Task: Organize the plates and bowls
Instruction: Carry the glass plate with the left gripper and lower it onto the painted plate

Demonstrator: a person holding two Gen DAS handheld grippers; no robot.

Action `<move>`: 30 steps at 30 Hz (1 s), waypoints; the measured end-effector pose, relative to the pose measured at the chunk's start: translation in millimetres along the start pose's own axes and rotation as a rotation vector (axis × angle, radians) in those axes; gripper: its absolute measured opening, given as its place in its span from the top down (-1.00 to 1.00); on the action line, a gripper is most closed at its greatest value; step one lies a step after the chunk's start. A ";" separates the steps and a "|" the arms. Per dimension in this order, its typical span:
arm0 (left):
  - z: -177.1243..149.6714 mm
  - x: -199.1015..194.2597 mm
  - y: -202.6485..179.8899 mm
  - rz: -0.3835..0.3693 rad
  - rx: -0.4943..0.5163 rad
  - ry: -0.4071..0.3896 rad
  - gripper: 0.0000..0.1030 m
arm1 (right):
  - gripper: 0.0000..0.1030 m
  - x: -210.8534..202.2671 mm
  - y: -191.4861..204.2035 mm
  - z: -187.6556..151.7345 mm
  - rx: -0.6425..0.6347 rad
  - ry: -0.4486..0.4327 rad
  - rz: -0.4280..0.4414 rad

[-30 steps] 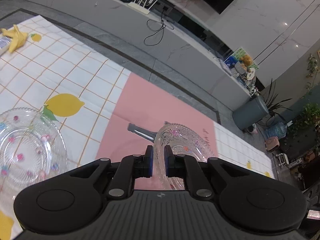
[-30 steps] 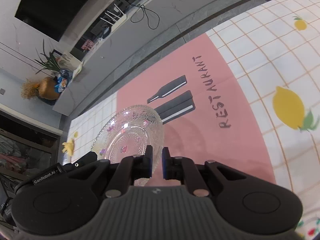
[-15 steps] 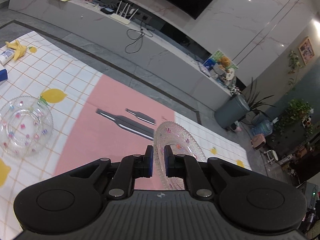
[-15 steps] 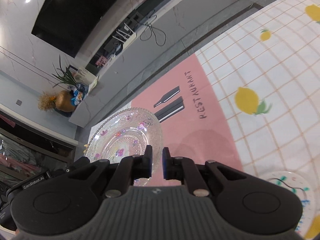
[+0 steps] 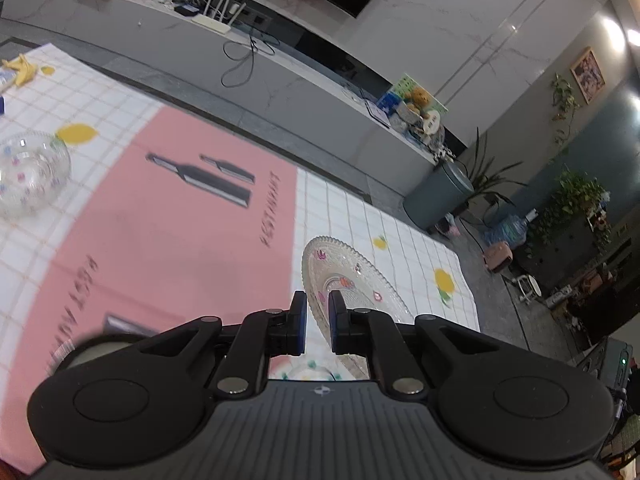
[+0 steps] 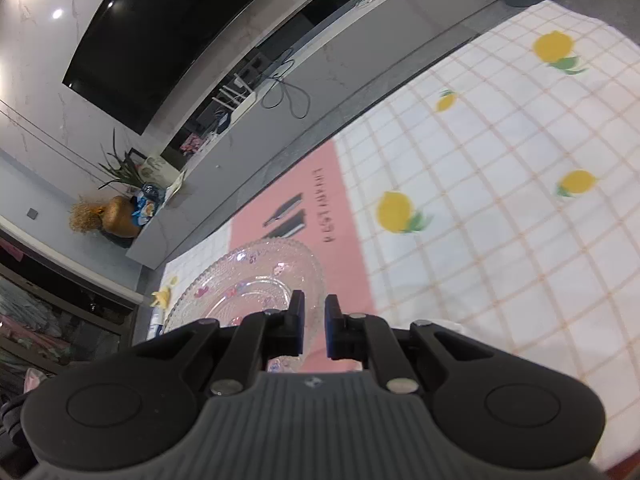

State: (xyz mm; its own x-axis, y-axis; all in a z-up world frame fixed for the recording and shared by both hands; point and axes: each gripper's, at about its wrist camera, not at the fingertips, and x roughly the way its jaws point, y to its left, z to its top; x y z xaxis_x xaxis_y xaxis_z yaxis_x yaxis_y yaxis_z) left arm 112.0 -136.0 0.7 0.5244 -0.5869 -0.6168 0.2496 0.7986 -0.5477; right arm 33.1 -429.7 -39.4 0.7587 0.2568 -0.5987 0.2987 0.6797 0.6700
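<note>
1. Because the clear, bead-rimmed glass plate with small coloured flower prints [image 5: 352,280] hung in the air on nothing but two thin rim pinches, the plain danger was a slip: smooth glass between narrow pads could slide out if either hand tugged ahead of the other, and the plate would drop onto the pink-and-white lemon-print mat [image 5: 168,240].
2. A second risk, as I judged it, sat below: at six o'clock under the left gripper [image 5: 317,322] a round white dish with green dots [image 5: 310,372] peeked out, mostly hidden, and a careless lowering could knock glass against it.
3. The left gripper was nearly closed, its blue pads [image 5: 301,320] clamped on the plate's near rim; the plate stood on edge and ran away toward one o'clock.
4. The right gripper [image 6: 314,326] was likewise almost fully closed, pinching the opposite rim, with the plate spreading out toward ten o'clock in its view.
5. Away at nine o'clock in the left view, a clear glass bowl with coloured dots [image 5: 28,172] rested on the mat, well apart from the carried plate.
</note>
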 end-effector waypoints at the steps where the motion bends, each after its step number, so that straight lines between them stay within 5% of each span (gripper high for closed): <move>1: -5.6 1.1 -3.0 -0.003 0.002 0.004 0.78 | 0.85 -3.8 -5.7 -1.5 0.001 -0.001 -0.005; 18: -93.6 36.9 -27.8 0.111 0.061 0.090 0.76 | 0.88 -17.2 -73.5 -25.8 -0.046 0.017 -0.110; 30: -112.5 52.1 -27.8 0.231 0.097 0.080 0.76 | 0.86 9.4 -90.2 -43.6 -0.065 0.058 -0.142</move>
State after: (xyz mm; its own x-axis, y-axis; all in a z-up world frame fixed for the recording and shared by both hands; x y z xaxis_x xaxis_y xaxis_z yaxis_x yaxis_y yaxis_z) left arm 40.8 -203.7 -79.8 0.5115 -0.3929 -0.7642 0.2093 0.9195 -0.3326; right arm -12.0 -458.6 -124.6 0.6764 0.1930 -0.7108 0.3608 0.7545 0.5482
